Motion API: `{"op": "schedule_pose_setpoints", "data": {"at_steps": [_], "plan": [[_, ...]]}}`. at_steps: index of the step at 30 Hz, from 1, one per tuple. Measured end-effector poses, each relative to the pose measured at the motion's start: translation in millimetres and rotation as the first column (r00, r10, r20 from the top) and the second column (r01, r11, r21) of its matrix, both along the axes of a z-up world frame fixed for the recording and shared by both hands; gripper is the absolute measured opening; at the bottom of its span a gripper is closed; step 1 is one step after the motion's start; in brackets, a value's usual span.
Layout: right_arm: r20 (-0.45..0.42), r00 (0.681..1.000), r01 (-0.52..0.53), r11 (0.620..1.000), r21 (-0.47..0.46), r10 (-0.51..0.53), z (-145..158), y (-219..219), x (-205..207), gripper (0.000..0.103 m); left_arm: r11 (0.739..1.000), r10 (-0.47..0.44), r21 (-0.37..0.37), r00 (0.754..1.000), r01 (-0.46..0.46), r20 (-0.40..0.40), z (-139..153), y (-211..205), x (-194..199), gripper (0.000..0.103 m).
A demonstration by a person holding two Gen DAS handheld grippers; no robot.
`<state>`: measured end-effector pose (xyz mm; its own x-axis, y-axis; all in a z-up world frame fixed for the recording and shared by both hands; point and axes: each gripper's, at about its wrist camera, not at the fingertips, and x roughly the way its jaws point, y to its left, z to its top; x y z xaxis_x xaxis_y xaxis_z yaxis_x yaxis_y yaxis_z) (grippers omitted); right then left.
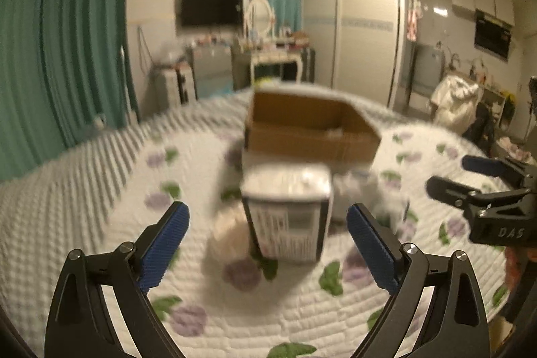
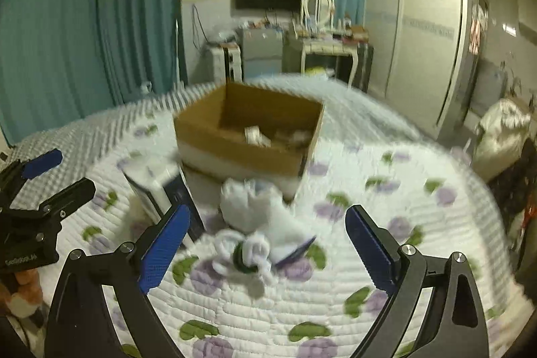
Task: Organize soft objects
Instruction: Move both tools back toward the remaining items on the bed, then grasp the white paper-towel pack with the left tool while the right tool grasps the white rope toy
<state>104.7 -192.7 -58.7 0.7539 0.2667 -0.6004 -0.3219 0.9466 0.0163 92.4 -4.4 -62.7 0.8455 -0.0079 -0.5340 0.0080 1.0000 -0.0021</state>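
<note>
Motion blur smears everything. The left gripper [image 1: 267, 249] and right gripper [image 2: 267, 249] both hang with fingers spread, empty. White soft things [image 2: 255, 223] lie on the floral quilt [image 2: 386, 223] before the box [image 2: 248, 133], whose contents are indistinct. Teal curtains [image 2: 84, 22] behind.

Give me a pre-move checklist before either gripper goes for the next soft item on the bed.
1. Left gripper jaws apart and holding nothing: ok.
2. Right gripper jaws apart and holding nothing: ok.
3. Cardboard box open at the top, with some items already inside: ok.
4. White soft bundle lies on the quilt ahead of the right jaws, outside the box: ok as a target.
5. White printed package stands ahead of the left jaws, in front of the box: ok; whether it is soft: cannot tell.
6. Sharp view of the targets: not ok, both views are motion-blurred.
</note>
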Motion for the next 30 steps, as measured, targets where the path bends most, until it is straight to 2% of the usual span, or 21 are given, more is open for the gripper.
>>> {"op": "schedule_pose_setpoints", "data": {"at_steps": [3,6,9,13,15,17,20,24,27,30], "plan": [[-0.090,0.996,-0.025,1.000,0.003,0.025,-42,12,15,0.094,1.000,-0.015,0.014,0.999,0.015,-0.045,-29,-3,6,0.096],[-0.126,0.992,-0.028,0.999,-0.037,0.023,-66,22,25,0.090,0.999,-0.035,-0.004,0.995,0.034,-0.090,-48,-5,12,0.096],[-0.139,0.990,-0.034,0.997,-0.074,0.024,-82,31,30,0.088,0.999,-0.040,0.001,0.994,0.041,-0.102,-60,-5,17,0.096],[-0.172,0.984,-0.048,0.998,-0.042,0.040,-90,34,36,0.082,0.998,-0.055,-0.028,0.992,0.052,-0.113,-67,-5,24,0.095],[-0.184,0.982,-0.045,0.998,-0.051,0.035,-97,35,39,0.072,0.998,-0.058,-0.038,0.991,0.054,-0.118,-69,-5,26,0.095],[-0.188,0.982,-0.039,0.997,-0.061,0.027,-101,35,42,0.046,0.998,-0.059,-0.037,0.991,0.055,-0.120,-70,-4,28,0.095],[-0.158,0.987,-0.028,0.999,-0.021,0.025,-99,28,41,0.040,0.997,-0.058,-0.049,0.993,0.053,-0.107,-67,-3,32,0.095],[-0.123,0.992,-0.021,0.999,0.030,0.024,-86,20,40,0.039,0.997,-0.059,-0.052,0.996,0.056,-0.072,-60,-3,41,0.095],[-0.105,0.994,-0.023,0.999,0.042,0.027,-78,20,40,0.040,0.997,-0.071,-0.038,0.996,0.069,-0.045,-57,-5,48,0.096],[-0.097,0.995,-0.028,0.999,0.038,0.032,-76,23,40,0.040,0.996,-0.062,-0.062,0.997,0.059,-0.043,-58,0,56,0.095]]}}
